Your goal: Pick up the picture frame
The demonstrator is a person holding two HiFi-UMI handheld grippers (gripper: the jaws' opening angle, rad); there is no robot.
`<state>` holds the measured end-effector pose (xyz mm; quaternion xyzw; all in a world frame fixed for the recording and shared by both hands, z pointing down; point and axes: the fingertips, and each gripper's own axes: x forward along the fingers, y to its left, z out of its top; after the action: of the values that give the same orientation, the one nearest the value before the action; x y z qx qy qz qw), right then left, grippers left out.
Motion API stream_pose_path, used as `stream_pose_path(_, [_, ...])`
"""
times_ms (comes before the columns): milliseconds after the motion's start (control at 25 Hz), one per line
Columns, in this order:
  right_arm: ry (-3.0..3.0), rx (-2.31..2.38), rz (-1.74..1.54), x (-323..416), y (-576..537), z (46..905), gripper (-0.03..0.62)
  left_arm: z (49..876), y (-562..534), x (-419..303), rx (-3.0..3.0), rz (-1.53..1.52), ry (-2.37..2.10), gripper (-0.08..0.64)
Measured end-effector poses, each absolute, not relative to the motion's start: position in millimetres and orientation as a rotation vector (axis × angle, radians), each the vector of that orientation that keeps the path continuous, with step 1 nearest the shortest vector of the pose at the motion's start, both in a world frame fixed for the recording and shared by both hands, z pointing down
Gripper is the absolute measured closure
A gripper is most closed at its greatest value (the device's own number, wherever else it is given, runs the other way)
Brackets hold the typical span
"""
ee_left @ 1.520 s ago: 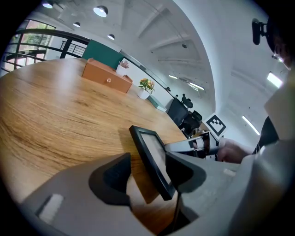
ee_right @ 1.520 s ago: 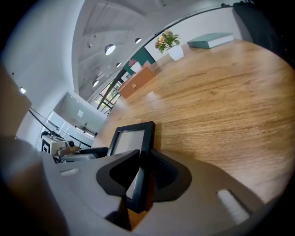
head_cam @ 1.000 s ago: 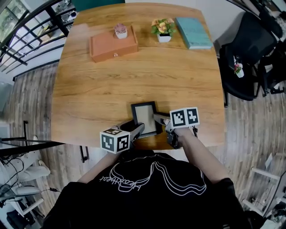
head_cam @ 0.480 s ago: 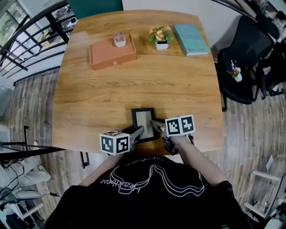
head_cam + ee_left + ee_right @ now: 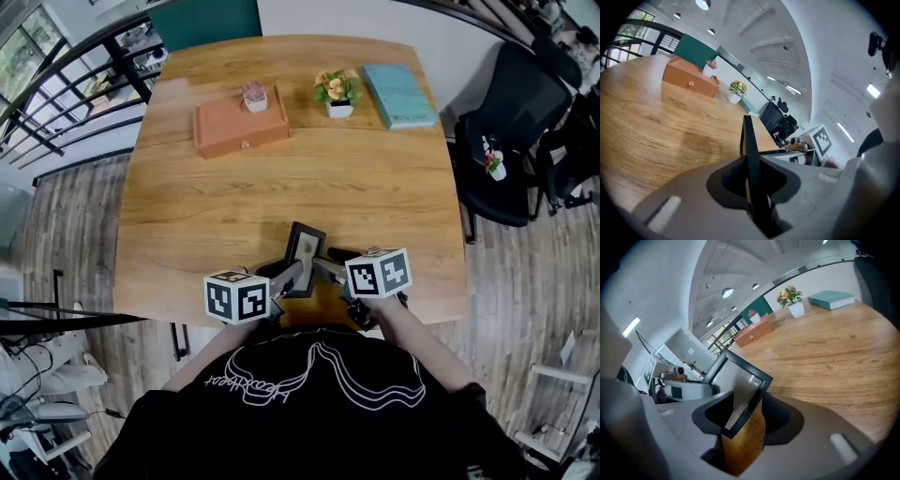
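The black picture frame [image 5: 304, 256] with a pale insert stands tilted up off the wooden table [image 5: 375, 187] near its front edge. My left gripper [image 5: 292, 275] is shut on the frame's near left edge. In the left gripper view the frame [image 5: 748, 151] runs edge-on between the jaws of that gripper [image 5: 752, 186]. My right gripper [image 5: 324, 266] holds the frame from the right. In the right gripper view a lower corner of the frame [image 5: 742, 386] sits pinched inside that gripper [image 5: 740, 420].
At the far side of the table are an orange box [image 5: 240, 129] with a small pink plant [image 5: 254, 96] on it, a potted flower [image 5: 338, 91] and a teal book [image 5: 398, 95]. A black office chair [image 5: 511, 131] stands to the right, a railing to the left.
The frame lay flat on the table between the two grippers. It now stands raised and tilted, held by both grippers, which have drawn closer together.
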<state>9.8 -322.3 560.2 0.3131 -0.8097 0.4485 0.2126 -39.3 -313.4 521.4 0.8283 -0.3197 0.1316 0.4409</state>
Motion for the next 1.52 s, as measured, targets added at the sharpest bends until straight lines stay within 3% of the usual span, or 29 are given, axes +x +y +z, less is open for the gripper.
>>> stream_pose_path(280, [-2.478, 0.879, 1.159, -1.1, -327.0, 481.9, 0.394, 465.5, -323.1, -64.7, 2.146, 0.246, -0.835, 0.494])
stream_pose_path(600, [-2.759, 0.954, 0.994, -8.6, -318.0, 389.8, 0.566, 385.2, -322.6, -83.8, 2.283, 0.151, -0.830, 0.494])
stream_pose_path(1520, [-2.891, 0.891, 0.933, -23.3, -288.1, 363.2, 0.568, 342.9, -309.1, -98.1, 2.393, 0.089, -0.807, 0.495])
